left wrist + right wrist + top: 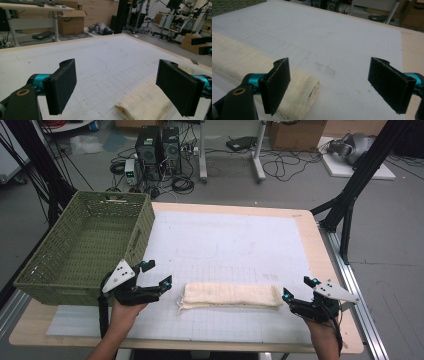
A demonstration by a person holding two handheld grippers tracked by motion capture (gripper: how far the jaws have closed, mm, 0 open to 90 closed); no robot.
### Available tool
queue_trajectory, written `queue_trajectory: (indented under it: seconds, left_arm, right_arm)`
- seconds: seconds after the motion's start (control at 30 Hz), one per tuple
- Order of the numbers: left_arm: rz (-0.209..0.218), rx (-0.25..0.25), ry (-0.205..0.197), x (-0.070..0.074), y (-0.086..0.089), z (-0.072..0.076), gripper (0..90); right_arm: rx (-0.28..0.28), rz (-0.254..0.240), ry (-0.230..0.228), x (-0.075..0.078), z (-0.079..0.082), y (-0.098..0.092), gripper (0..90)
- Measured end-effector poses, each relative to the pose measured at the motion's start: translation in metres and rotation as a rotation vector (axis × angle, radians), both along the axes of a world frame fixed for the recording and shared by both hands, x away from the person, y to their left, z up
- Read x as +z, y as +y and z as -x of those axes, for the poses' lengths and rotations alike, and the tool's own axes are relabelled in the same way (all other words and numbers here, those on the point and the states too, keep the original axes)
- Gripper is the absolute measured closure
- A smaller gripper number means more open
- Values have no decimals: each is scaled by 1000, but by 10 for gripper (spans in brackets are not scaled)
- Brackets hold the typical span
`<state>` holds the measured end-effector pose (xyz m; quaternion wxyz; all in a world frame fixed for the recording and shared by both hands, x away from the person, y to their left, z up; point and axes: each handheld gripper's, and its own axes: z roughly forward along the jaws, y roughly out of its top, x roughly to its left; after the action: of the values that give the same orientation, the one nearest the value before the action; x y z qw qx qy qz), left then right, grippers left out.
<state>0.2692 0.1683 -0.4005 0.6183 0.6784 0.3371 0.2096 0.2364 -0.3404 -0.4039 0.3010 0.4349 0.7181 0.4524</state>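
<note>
So the green basket [82, 245] sits at the table's far left, probably waiting for the cloth. Left gripper [152, 276] hovers jaws wide apart just beside the folded towel [230, 295], which lies along the near edge of the white mat [230, 240]. Right gripper [300, 289] is spread too at the other end. Its own view shows the towel's layered folded end; the high view doesn't.

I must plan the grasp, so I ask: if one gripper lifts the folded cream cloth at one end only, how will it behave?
The folded cloth is soft fabric lying flat, so it will probably sag and may unfold. It looks light for its size. Its woven surface should grip the jaws' rough pads well, so slipping seems unlikely.
</note>
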Motion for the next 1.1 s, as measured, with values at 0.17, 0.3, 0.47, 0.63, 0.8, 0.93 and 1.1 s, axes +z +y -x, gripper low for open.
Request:
queue_trajectory:
  seconds: [0.17, 0.3, 0.47, 0.63, 0.8, 0.93, 1.1]
  left_arm:
    - [2, -1, 2, -1, 0, 0, 169]
    - [2, -9, 5, -1, -3, 0, 169]
    - [-7, -15, 8, -2, -4, 2, 169]
    - [7, -32, 19, -1, -7, 3, 170]
    - [1, -30, 20, -1, -7, 3, 170]
    - [-1, -29, 22, -2, -6, 2, 170]
    - [3, -32, 22, -1, -6, 3, 170]
  right_arm:
    - [0, 2, 6, -1, -1, 0, 168]
    - [8, 4, 6, -2, 1, 2, 168]
    - [4, -4, 8, -2, 0, 1, 168]
    - [16, 2, 9, -2, -1, 3, 168]
    - [19, 3, 17, -3, -1, 3, 168]
    - [23, 2, 22, -3, -2, 3, 168]
    - [19, 3, 25, -3, -2, 3, 168]
